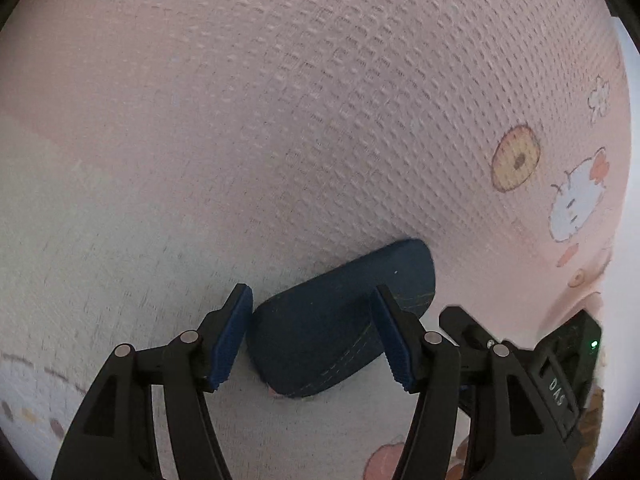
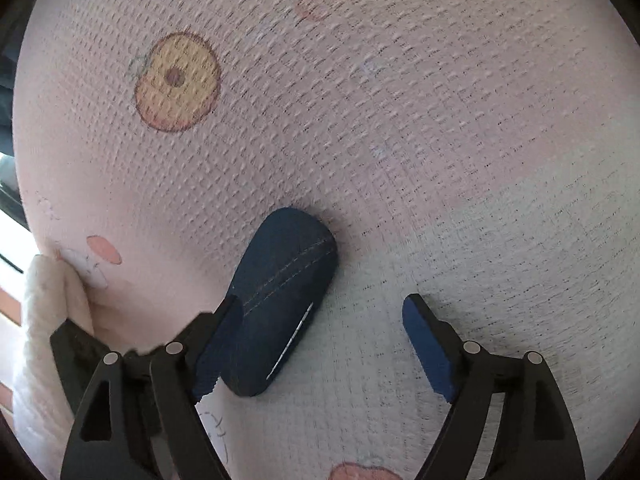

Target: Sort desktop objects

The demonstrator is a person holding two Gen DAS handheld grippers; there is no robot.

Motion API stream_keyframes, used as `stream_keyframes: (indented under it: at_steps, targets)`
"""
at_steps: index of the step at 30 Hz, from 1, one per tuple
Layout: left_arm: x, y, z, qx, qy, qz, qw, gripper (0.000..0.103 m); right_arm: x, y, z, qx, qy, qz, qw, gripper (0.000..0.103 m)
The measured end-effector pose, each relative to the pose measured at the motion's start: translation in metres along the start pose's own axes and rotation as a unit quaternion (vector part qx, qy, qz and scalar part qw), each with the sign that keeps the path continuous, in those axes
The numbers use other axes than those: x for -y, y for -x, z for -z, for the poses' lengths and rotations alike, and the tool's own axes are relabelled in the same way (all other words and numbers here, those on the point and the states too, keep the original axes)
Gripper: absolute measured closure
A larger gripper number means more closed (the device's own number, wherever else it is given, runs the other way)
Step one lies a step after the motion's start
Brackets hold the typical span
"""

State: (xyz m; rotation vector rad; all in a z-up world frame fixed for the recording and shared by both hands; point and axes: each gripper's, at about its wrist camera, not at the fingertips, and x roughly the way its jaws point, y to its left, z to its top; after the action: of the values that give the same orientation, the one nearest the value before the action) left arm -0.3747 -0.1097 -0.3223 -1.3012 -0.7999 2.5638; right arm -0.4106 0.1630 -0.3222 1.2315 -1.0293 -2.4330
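Observation:
A dark blue denim case [image 1: 332, 320] with stitched seams lies flat on a pink and white textured cloth [image 1: 280, 120]. My left gripper [image 1: 312, 294] stands open over it. Its fingers straddle the near part of the case, the left pad close beside the case's end and the right pad in front of its middle. In the right wrist view the same case [image 2: 280, 300] lies slanted, next to the left finger of my right gripper [image 2: 322, 302]. That gripper is open wide, and its right pad stands well apart from the case over bare cloth.
The cloth carries cartoon prints: a yellow round fruit [image 2: 176, 80] and a white cat face [image 1: 576, 200]. Its folded edge [image 2: 48, 300] hangs at the left, with a bright floor beyond. The black body of the other gripper [image 1: 560, 368] crowds the right side.

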Motion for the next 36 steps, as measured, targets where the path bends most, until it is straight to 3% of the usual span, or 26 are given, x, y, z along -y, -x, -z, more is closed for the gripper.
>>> stream_keyframes:
  at_steps: [6, 12, 15, 17, 22, 26, 31, 33, 35, 36]
  targets:
    - [-0.004, 0.015, 0.015, -0.018, 0.026, 0.025, 0.9992, 0.054, -0.040, -0.032, 0.019, 0.005, 0.040, 0.037, 0.999, 0.020]
    - [0.002, 0.016, 0.056, -0.071, 0.045, 0.054, 0.9950, 0.065, -0.047, -0.038, 0.030, -0.043, 0.028, -0.002, 0.999, 0.042]
    - [0.020, 0.012, 0.085, -0.104, 0.012, 0.058, 0.9928, 0.068, -0.042, -0.030, 0.035, -0.045, 0.027, -0.010, 0.999, 0.057]
    - [0.033, 0.009, 0.099, -0.120, -0.015, 0.057, 0.9910, 0.068, -0.028, -0.020, 0.040, -0.053, 0.033, 0.000, 0.998, 0.057]
    - [0.029, 0.032, 0.089, -0.060, -0.011, -0.001, 0.9981, 0.068, -0.021, -0.013, 0.038, -0.067, 0.041, -0.004, 0.997, 0.057]
    - [0.006, 0.058, 0.067, -0.010, 0.015, -0.010, 0.9998, 0.067, -0.011, -0.004, 0.031, -0.070, 0.039, -0.008, 0.997, 0.057]
    - [-0.023, 0.061, 0.038, 0.004, 0.021, -0.007, 0.9997, 0.066, -0.005, -0.005, 0.030, -0.061, 0.003, -0.016, 0.998, 0.056]
    - [-0.017, 0.053, 0.026, 0.011, 0.014, 0.001, 0.9998, 0.064, -0.005, -0.007, 0.030, -0.057, -0.015, -0.016, 0.998, 0.056]
    - [0.006, 0.030, 0.023, 0.011, 0.015, 0.011, 0.9998, 0.042, -0.006, -0.009, 0.030, -0.056, -0.023, -0.018, 0.998, 0.056]
    - [0.007, 0.023, 0.021, 0.002, 0.021, 0.018, 0.9996, 0.038, -0.007, -0.010, 0.029, -0.056, -0.025, -0.019, 0.998, 0.055]
